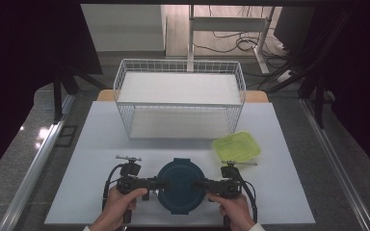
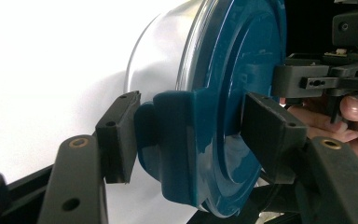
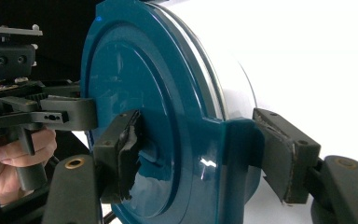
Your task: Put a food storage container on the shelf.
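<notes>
Round container with a dark blue lid sits on the white table top, near the front edge, midway between the person's two hands. Body below the lid looks shiny metal in the left gripper view. Lid has a clip tab on each side.

Left gripper comes in level from the left. In the left gripper view its jaws straddle the left clip tab: one pad touches the tab's outer face, the other lies against the lid's top. Gripped at a middling width, closed on the tab and lid edge.

Right gripper mirrors it from the right. In the right gripper view the jaws bracket the right clip tab, one pad on the lid's top face, the other against the tab's outer side. Also holding at a medium span.

Left hand and right hand grasp the handles at the bottom of the high view.

Farther out: a yellow-green plastic box lies just behind and to the right of the container, apart from it. Behind that, a white wire basket stands at the middle of the table top, well apart from the container.
</notes>
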`<state>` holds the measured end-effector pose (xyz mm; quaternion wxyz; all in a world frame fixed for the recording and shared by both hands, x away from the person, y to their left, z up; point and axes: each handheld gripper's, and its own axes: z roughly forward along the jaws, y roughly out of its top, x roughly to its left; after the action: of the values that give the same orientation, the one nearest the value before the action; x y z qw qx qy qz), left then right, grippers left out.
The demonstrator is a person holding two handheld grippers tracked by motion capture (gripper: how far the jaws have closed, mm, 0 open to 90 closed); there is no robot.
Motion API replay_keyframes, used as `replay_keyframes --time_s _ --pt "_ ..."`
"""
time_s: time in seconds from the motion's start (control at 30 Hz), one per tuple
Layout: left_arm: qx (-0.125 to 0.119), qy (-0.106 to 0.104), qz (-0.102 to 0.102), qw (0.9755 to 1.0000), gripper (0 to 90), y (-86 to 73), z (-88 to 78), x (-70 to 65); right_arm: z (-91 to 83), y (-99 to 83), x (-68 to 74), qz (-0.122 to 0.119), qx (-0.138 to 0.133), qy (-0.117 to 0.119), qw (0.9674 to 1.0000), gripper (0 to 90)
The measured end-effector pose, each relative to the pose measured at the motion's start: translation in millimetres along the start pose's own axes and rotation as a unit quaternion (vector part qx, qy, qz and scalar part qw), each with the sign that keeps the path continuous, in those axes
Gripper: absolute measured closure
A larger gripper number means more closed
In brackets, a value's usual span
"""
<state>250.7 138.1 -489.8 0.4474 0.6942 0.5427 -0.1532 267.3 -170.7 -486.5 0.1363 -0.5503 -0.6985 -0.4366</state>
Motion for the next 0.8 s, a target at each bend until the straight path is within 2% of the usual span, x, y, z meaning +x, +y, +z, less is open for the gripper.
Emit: replay_keyframes --time_s 0.53,0.8 --pt "-0.001 -0.008 0.015 0.9999 39.8 22.3 1.6 -11.6 -14.6 18.2 2.9 -0.010 -0.017 -0.007 0.9998 34.5" --pt "-0.008 -0.008 0.025 0.9996 40.0 38.1 -6.0 -19.5 -21.4 34.0 10.3 -0.020 -0.024 -0.005 0.9995 34.5"
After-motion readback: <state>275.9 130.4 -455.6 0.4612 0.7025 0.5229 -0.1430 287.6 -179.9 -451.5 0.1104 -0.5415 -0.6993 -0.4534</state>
